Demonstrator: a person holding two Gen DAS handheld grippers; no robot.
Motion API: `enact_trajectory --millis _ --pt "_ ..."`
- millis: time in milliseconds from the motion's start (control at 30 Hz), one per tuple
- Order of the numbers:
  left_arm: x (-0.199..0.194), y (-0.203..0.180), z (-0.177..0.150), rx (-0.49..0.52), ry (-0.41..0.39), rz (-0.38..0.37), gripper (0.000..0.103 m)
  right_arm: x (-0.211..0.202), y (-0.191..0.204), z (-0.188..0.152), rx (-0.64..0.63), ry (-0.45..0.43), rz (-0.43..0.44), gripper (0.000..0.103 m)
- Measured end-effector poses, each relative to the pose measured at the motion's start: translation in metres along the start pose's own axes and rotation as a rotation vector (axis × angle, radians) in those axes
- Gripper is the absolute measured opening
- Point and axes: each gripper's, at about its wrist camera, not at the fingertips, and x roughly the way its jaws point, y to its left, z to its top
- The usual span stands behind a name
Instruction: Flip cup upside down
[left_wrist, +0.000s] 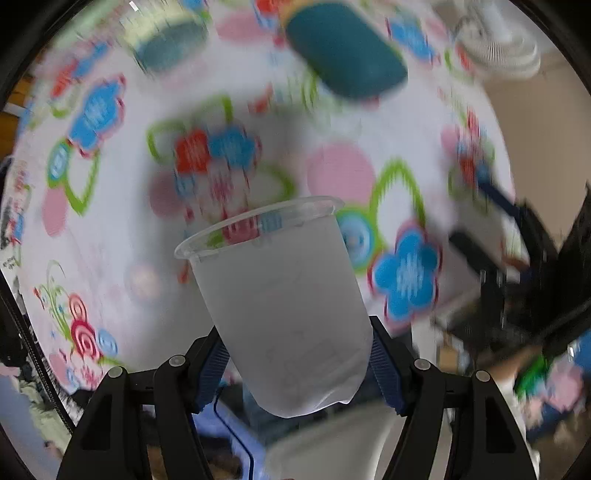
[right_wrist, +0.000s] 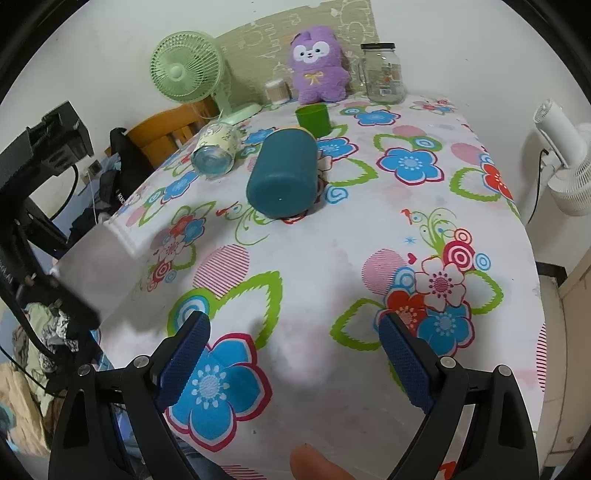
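Note:
A frosted translucent plastic cup (left_wrist: 284, 314) is gripped near its base by my left gripper (left_wrist: 295, 365), its open rim pointing away toward the flowered tablecloth (left_wrist: 110, 206); the view is blurred by motion. In the right wrist view the same cup shows as a grey blurred shape (right_wrist: 88, 258) at the left, off the table edge. My right gripper (right_wrist: 293, 362) is open and empty, low over the near part of the tablecloth (right_wrist: 332, 229).
A teal cylinder (right_wrist: 282, 173) lies on its side mid-table, also in the left view (left_wrist: 343, 55). A patterned glass (right_wrist: 216, 149) lies beside it. A green cup (right_wrist: 313, 118), purple plush (right_wrist: 318, 70), glass jar (right_wrist: 382, 74) and green fan (right_wrist: 188, 70) stand at the back. A white fan (right_wrist: 565, 162) is right.

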Motion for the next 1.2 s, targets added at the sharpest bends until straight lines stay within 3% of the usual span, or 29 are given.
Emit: enact_trajectory --millis 233,467,633,933,1067,1200 --pt "0.024 -0.001 0.001 0.112 0.279 0.186 0.072 -0.003 0.019 -0.010 -0.078 -0.013 0.025 0.094" --pt "0.038 -0.007 0.018 0.194 0.455 0.349 0.072 0.000 0.042 -0.024 -0.179 -0.018 0.058 0.094" --pt "0.052 -0.020 0.027 0.261 0.537 0.405 0.073 0.003 0.047 -0.026 -0.200 -0.022 0.073 0.094" --pt "0.054 -0.034 0.048 0.304 0.546 0.467 0.075 0.005 0.047 -0.026 -0.201 -0.034 0.088 0.094" --pt "0.047 -0.043 0.055 0.325 0.498 0.474 0.092 0.007 0.049 -0.023 -0.209 -0.034 0.089 0.094" --pt "0.042 -0.044 0.060 0.333 0.452 0.484 0.099 0.009 0.050 -0.020 -0.210 -0.036 0.086 0.094"
